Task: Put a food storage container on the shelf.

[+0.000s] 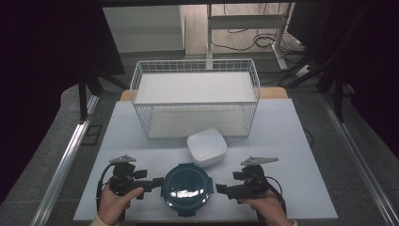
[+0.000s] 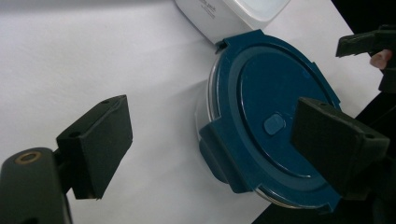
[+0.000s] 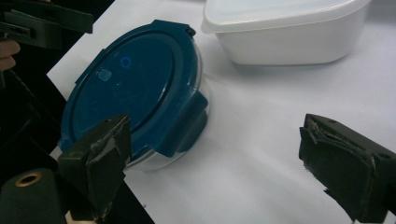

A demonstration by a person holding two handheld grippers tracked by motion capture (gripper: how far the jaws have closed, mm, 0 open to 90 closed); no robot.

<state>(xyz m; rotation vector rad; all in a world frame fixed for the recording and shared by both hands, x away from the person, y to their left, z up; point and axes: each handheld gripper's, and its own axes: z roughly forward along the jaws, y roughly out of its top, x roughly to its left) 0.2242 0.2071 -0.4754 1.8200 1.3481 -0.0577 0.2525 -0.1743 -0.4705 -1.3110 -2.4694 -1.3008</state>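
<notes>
1. Dark blue plastic covers the round clear-walled container with four clip tabs (image 1: 186,189), which sits at the near edge of the white table (image 1: 291,141), squarely between my two hands so either tool can reach it
2. My left gripper (image 1: 156,181) points at the container's left side with its jaws spread wide and nothing between them; in the left gripper view one pad overlaps the lid (image 2: 275,121) while the other hangs over bare table, so I judge it is lined up to take the rim or a clip tab
3. My right gripper (image 1: 221,189) mirrors it from the other side, jaws also apart and empty; in the right gripper view the near clip tab (image 3: 184,128) lies just ahead of the left pad
4. Just behind the container, close enough that I cannot tell whether they touch, stands a white rounded-square plastic box with a pale lid (image 1: 207,147); it stands in the way of sliding the blue one straight back
5. Farther back is a white wire basket (image 1: 195,96), open on top, likely the place things are meant to go
6. Flanking the container from both sides looks like a set-up for a two-sided grip, and the slick lid could slip
</notes>
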